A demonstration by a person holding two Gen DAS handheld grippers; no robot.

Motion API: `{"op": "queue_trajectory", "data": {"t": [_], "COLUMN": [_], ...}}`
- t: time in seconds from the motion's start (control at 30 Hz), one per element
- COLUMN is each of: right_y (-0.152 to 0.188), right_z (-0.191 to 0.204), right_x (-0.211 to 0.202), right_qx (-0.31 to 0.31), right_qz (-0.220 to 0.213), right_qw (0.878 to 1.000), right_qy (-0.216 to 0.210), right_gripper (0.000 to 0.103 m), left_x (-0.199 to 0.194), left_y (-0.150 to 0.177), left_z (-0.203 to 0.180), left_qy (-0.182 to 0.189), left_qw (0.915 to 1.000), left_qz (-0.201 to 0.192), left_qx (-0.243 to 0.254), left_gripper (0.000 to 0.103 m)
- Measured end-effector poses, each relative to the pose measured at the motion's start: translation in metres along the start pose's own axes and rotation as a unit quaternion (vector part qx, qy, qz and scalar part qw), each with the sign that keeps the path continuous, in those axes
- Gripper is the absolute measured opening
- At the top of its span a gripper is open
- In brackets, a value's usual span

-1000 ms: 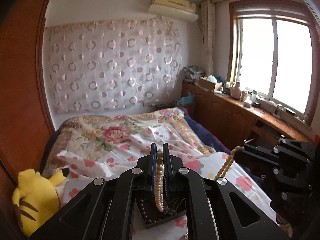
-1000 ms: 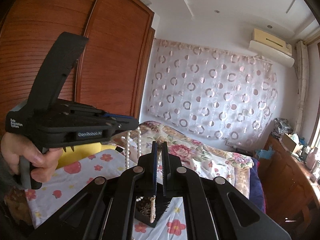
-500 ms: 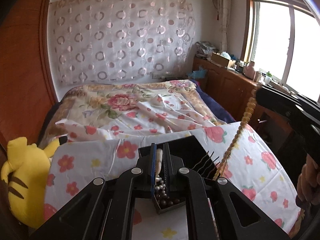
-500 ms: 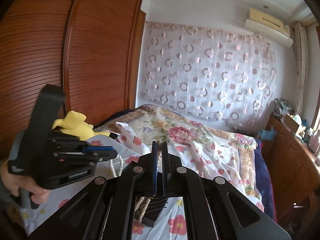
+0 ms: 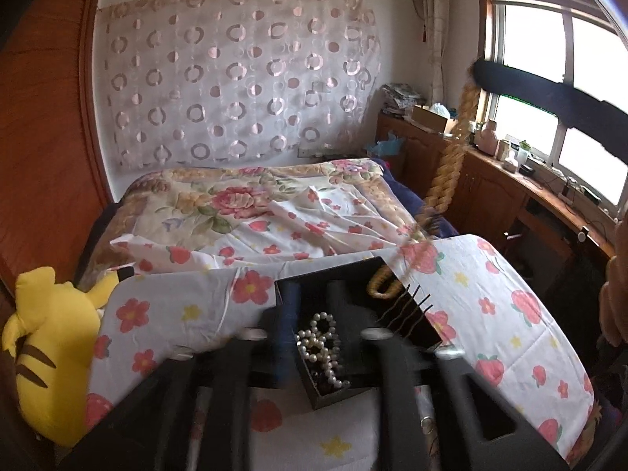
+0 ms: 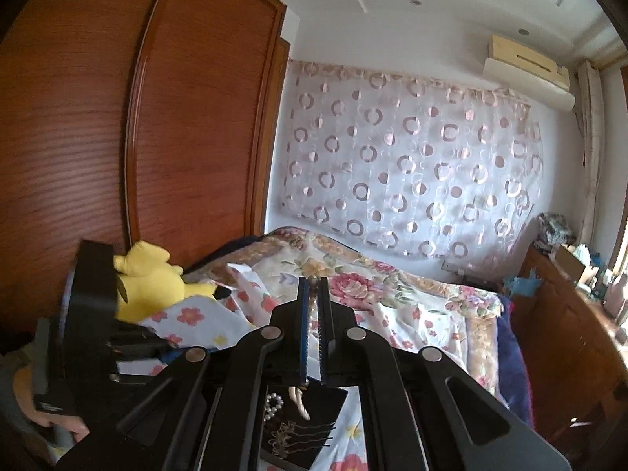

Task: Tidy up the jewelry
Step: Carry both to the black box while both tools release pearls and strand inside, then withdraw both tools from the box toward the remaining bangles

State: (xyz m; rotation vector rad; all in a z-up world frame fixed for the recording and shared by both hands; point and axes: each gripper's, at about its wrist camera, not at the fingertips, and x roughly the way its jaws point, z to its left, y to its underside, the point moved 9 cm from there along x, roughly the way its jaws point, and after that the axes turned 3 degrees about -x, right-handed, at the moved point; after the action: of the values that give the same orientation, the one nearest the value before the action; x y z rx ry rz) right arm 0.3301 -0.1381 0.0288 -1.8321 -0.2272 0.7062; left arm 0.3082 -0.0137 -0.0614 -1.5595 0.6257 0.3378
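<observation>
A black jewelry box [image 5: 349, 271] lies on a floral cloth. A white pearl strand [image 5: 320, 343] lies loose in it. My left gripper [image 5: 312, 306] is open over the box, blurred, with the pearls between its fingers. My right gripper [image 6: 312, 329] is shut on a tan bead strand [image 6: 300, 402]. That strand hangs from the right gripper in the left wrist view [image 5: 451, 161], and its lower loop reaches the box's far rim. The box [image 6: 333, 396] and the pearls [image 6: 272, 404] also show below the right gripper.
A yellow plush toy [image 5: 47, 345] lies left of the cloth [image 5: 490, 306]. A dark hair comb [image 5: 404, 306] rests at the box's right side. The bed [image 5: 243, 212] is beyond, a wooden wardrobe [image 6: 117, 137] on the left, a wooden counter [image 5: 510, 188] under the window.
My left gripper has opened and let go of the pearl strand, which now lies in the box. My right gripper has moved up and back with the tan strand.
</observation>
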Motion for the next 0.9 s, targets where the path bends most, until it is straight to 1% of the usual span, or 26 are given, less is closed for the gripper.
{"op": "queue_trajectory", "data": {"t": [0.03,0.1,0.17,0.23,0.3,0.33,0.37,0.4,0.43,0.53,0.67,0.73,0.8,0.9], "right_y": [0.007,0.020,0.041,0.060,0.078,0.083,0.090,0.093,0.095,0.105,0.132,0.150,0.173,0.206], "right_z": [0.001,0.001,0.003,0.007,0.011,0.012,0.013,0.013,0.014,0.013,0.019,0.022,0.026,0.027], "right_x": [0.005,0.016,0.030,0.040,0.046,0.047,0.046,0.045,0.043,0.031,0.007,-0.003,-0.010,-0.015], "right_qx": [0.001,0.007,0.012,0.019,0.019,0.020,0.023,0.025,0.024,0.030,0.021,0.015,0.006,0.007], "right_qz": [0.009,0.029,0.058,0.082,0.101,0.107,0.114,0.113,0.111,0.116,0.135,0.147,0.168,0.198], "right_qw": [1.000,1.000,0.998,0.996,0.994,0.994,0.993,0.993,0.993,0.992,0.990,0.988,0.985,0.979], "right_qy": [-0.001,-0.005,-0.011,-0.020,-0.020,-0.021,-0.024,-0.026,-0.027,-0.031,-0.041,-0.048,-0.048,-0.050], "right_gripper": [0.005,0.005,0.005,0.006,0.006,0.010,0.025,0.031,0.036,0.036,0.036,0.036,0.036,0.035], "left_x": [-0.004,-0.010,-0.016,-0.022,-0.027,-0.029,-0.031,-0.033,-0.033,-0.035,-0.036,-0.038,-0.038,-0.039], "left_y": [0.000,0.003,0.007,0.011,0.019,0.021,0.025,0.028,0.033,0.052,0.075,0.085,0.096,0.109], "left_z": [0.000,0.000,0.000,-0.001,-0.001,-0.001,-0.001,-0.001,0.000,0.001,-0.002,-0.005,-0.008,-0.016], "left_qy": [-0.002,-0.012,-0.019,-0.018,-0.018,-0.018,-0.016,-0.014,-0.012,-0.005,0.008,0.012,0.017,0.023], "left_qw": [1.0000,0.9997,0.9992,0.9990,0.9989,0.9989,0.9990,0.9992,0.9993,0.9998,0.9999,0.9998,0.9996,0.9992], "left_qz": [-0.006,-0.014,-0.020,-0.024,-0.025,-0.025,-0.025,-0.024,-0.022,-0.010,0.009,0.015,0.023,0.031], "left_qx": [0.004,0.018,0.029,0.033,0.035,0.034,0.032,0.031,0.028,0.018,0.004,0.001,0.000,0.006], "left_gripper": [0.045,0.048,0.060,0.064,0.071,0.075,0.078,0.079,0.081,0.085,0.086,0.086,0.086,0.086]}}
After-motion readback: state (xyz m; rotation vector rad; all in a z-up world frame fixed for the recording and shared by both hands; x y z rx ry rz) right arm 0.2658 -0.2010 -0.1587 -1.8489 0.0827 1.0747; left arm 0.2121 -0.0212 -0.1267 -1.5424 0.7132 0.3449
